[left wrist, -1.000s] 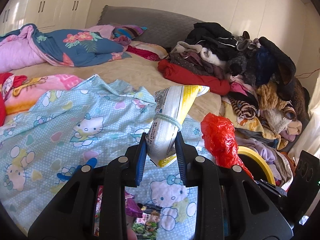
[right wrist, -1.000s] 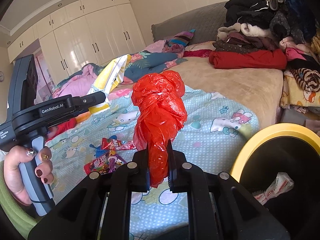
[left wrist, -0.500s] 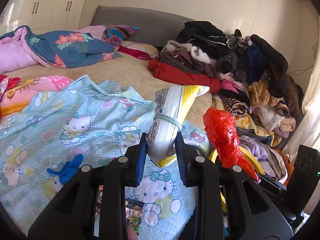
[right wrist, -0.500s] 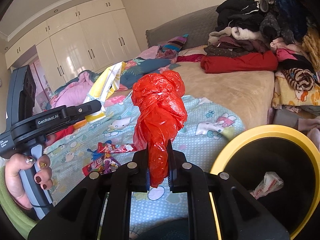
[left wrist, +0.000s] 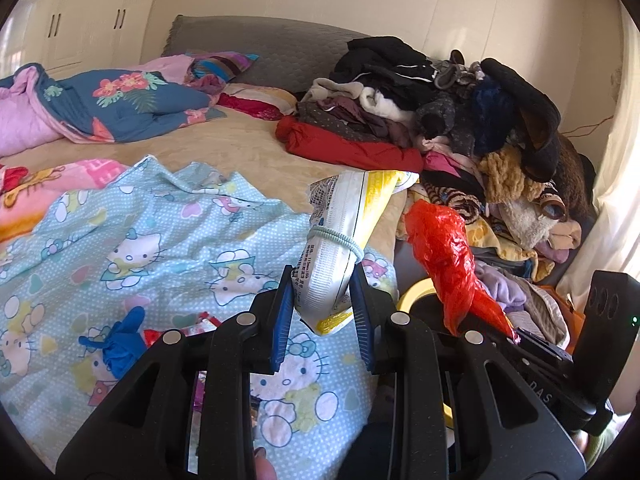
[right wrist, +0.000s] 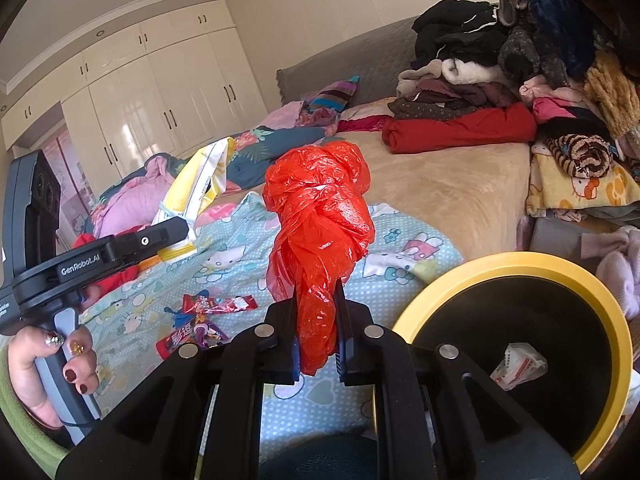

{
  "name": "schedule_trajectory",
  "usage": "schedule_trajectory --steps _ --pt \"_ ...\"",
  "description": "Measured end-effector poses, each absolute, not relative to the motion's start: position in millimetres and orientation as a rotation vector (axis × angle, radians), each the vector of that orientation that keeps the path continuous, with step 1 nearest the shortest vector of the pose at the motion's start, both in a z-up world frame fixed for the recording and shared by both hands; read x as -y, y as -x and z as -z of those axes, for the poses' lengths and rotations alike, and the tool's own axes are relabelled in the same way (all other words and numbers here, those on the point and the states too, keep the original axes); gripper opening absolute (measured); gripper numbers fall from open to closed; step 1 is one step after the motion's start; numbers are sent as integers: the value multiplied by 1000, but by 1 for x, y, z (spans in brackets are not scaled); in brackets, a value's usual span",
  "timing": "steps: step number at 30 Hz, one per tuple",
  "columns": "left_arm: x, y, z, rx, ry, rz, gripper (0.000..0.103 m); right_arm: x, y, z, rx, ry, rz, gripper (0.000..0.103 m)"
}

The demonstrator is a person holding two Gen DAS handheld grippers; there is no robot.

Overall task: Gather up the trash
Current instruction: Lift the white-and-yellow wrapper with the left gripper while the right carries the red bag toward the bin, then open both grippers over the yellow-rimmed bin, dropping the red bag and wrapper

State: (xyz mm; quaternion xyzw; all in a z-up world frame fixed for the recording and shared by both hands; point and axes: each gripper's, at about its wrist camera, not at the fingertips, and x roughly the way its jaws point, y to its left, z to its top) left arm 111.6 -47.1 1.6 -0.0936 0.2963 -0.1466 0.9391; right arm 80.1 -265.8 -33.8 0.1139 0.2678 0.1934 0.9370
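Note:
My left gripper [left wrist: 322, 312] is shut on a white and yellow snack bag [left wrist: 344, 236] tied with a pale band, held above the bed. My right gripper [right wrist: 318, 336] is shut on a crumpled red plastic bag [right wrist: 320, 224], held up beside the bin. The red bag also shows in the left wrist view [left wrist: 444, 264], and the snack bag in the right wrist view [right wrist: 196, 192]. The black bin with a yellow rim [right wrist: 452, 284] stands at the bed's edge, with a white wrapper [right wrist: 520, 364] inside. Red candy wrappers [right wrist: 208, 316] and a blue scrap [left wrist: 124, 340] lie on the Hello Kitty sheet [left wrist: 160, 248].
A tall pile of clothes [left wrist: 460, 120] covers the right side of the bed. A blue floral quilt [left wrist: 120, 100] and pillows lie at the far end by the grey headboard [left wrist: 272, 48]. White wardrobes [right wrist: 160, 100] line the wall.
Both grippers have moved to the right, toward the bin, each still holding its item. The bin now shows larger in the right wrist view.

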Motion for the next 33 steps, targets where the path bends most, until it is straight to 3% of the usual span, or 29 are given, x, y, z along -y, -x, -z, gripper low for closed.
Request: schedule_trajectory --steps 33 --pt "123 -98 10 -650 116 451 21 368 -84 38 -534 -337 -191 12"
